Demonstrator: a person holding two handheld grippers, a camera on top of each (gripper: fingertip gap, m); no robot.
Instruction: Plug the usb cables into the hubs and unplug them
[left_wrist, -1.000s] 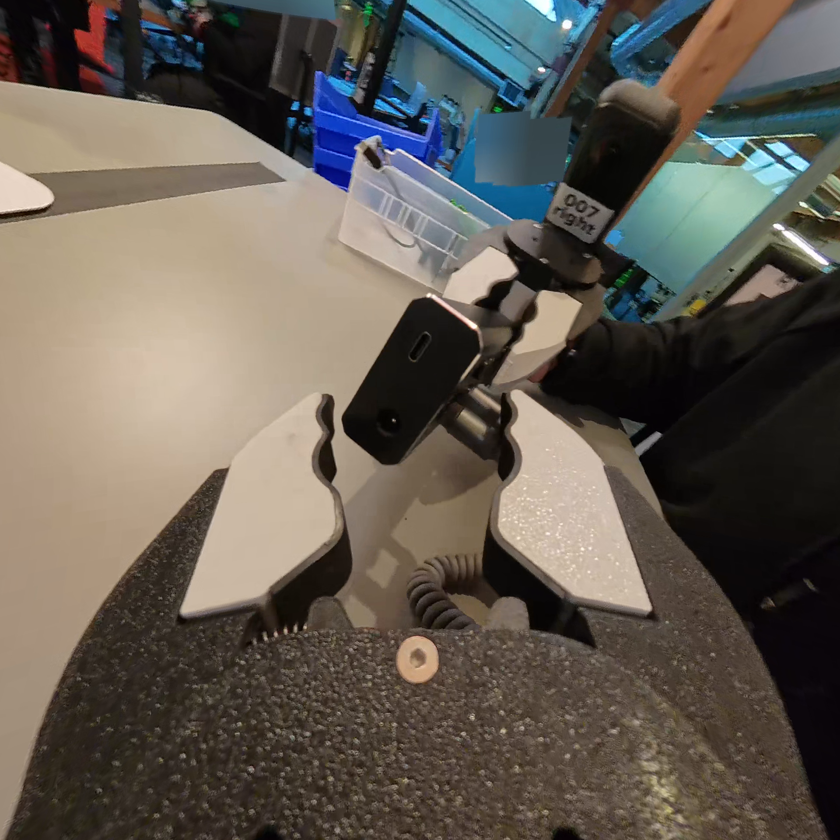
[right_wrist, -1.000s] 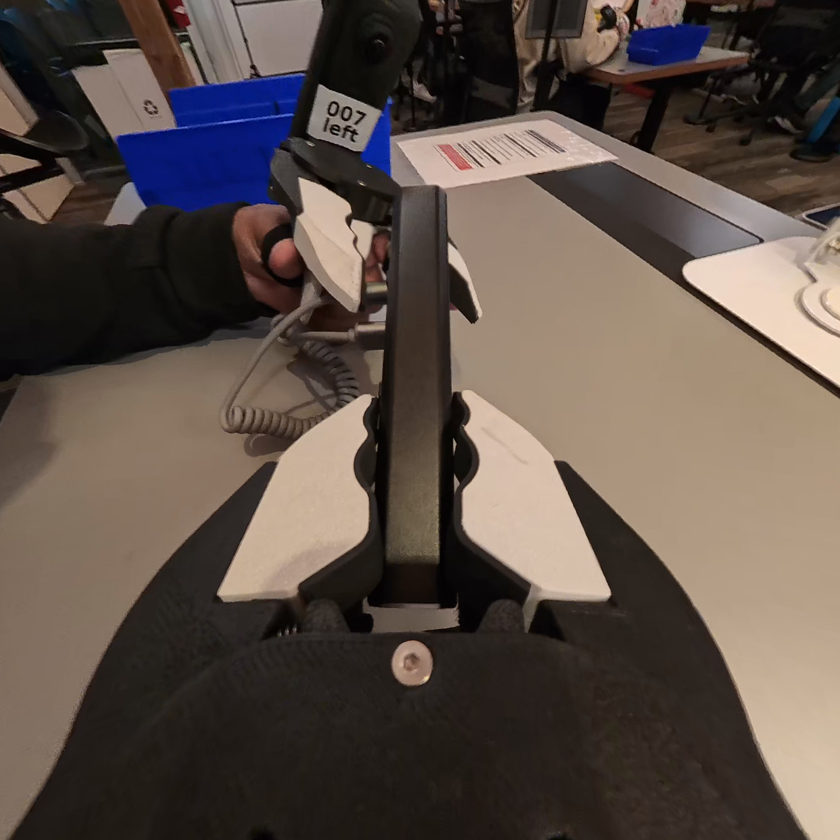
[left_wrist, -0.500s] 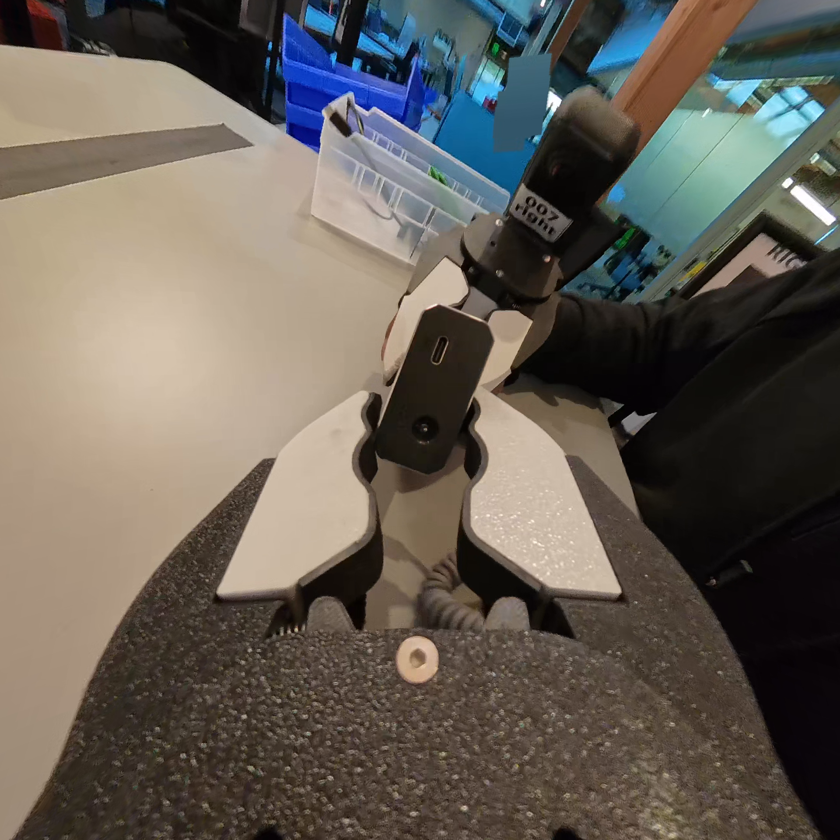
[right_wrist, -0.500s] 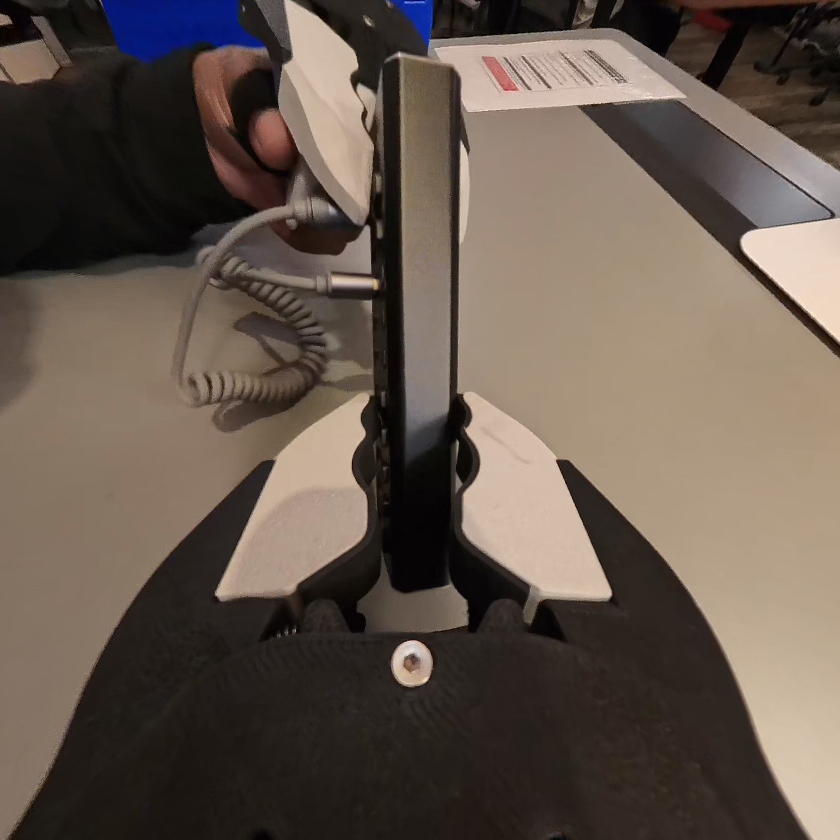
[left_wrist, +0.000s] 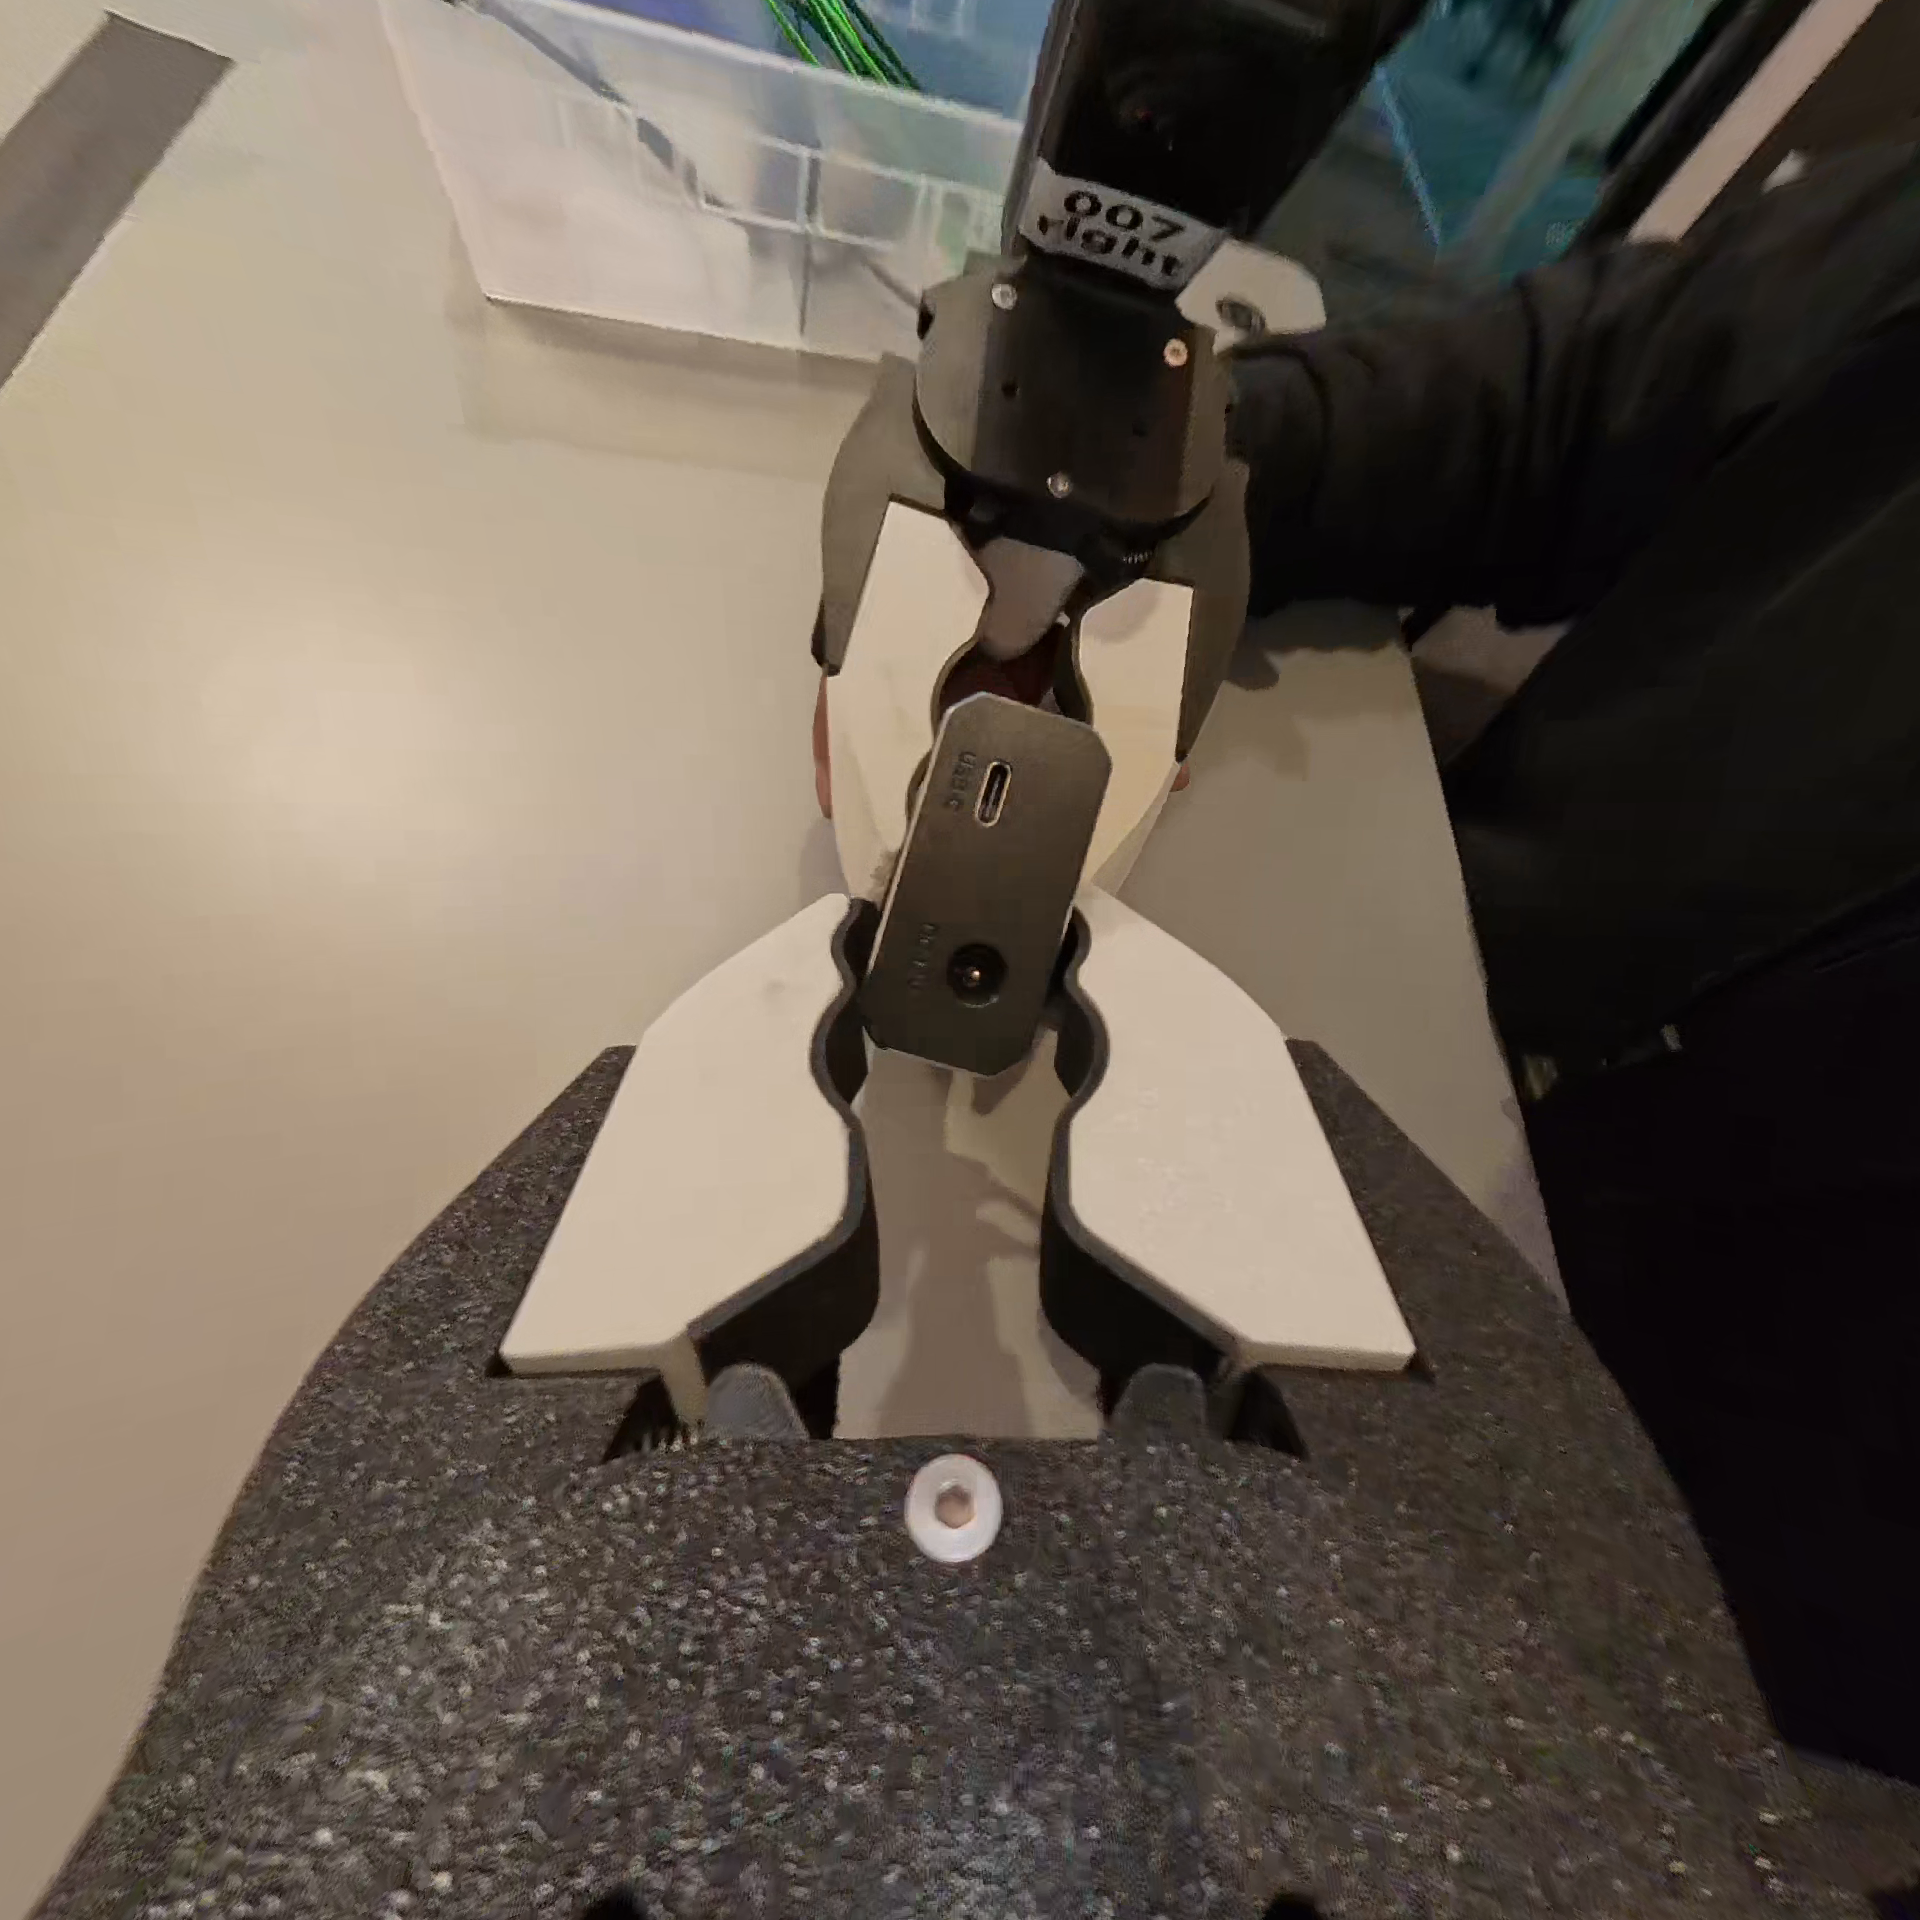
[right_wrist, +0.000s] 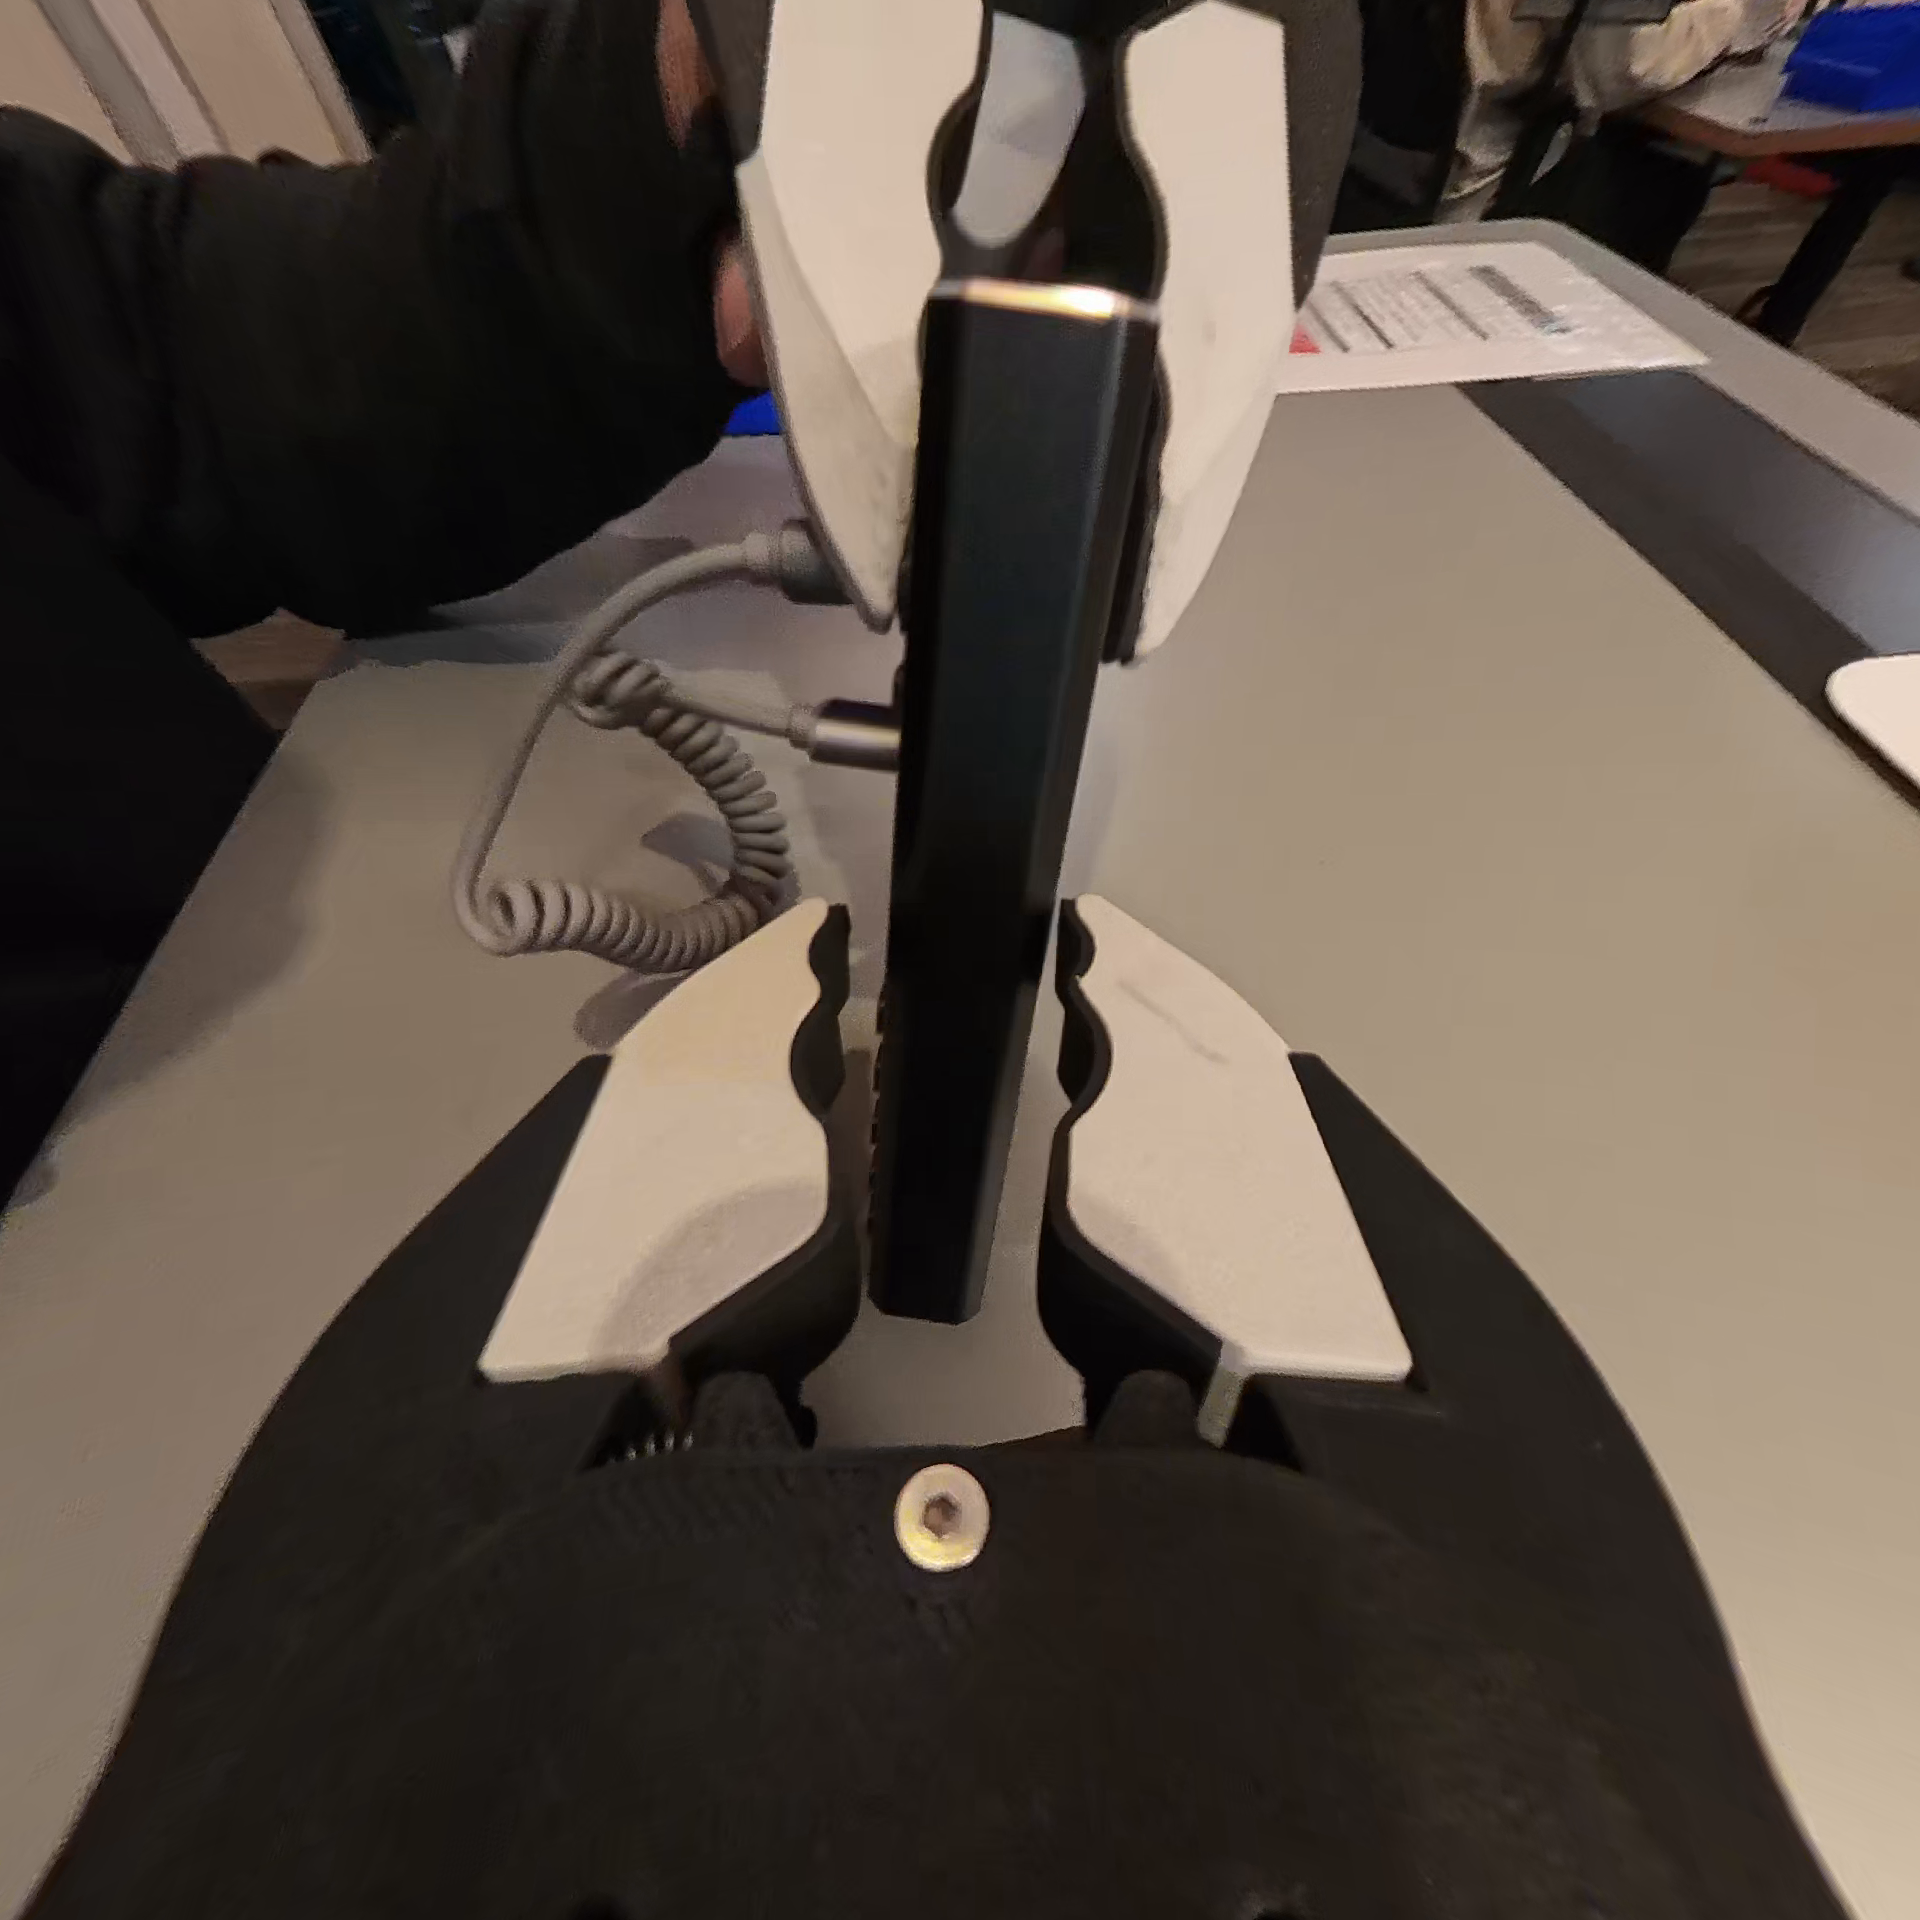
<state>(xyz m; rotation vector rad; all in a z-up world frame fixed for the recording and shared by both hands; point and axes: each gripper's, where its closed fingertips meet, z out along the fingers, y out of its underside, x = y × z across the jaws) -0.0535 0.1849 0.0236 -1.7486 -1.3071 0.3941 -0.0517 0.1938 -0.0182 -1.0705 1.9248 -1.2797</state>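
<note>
Left wrist view: we look along our own two white fingers at the dark hub (left_wrist: 982, 894), a slim bar seen end-on in the middle of the frame. The left gripper (left_wrist: 961, 987) is closed on its near end, fingertips pressed against both narrow sides. Just above it, the right gripper (left_wrist: 1013, 727) faces us from the top of the frame.

In the right wrist view the same hub (right_wrist: 1003, 779) runs up the centre as a long black bar — its long axis points straight away from the camera, from one tool to the other. The right gripper (right_wrist: 951, 966) has its fingers parted, a visible gap on each side of the bar, so it no longer grips. The left gripper (right_wrist: 1013, 582) clamps the far end at the top.

A grey coiled cable (right_wrist: 665, 821) is plugged into the hub's left face, its plug sticking out sideways at mid-frame; the coil rests on the grey table (right_wrist: 1455, 831).

We judge the plug lies crosswise to the hub, and the free right tool is nearer to it.
</note>
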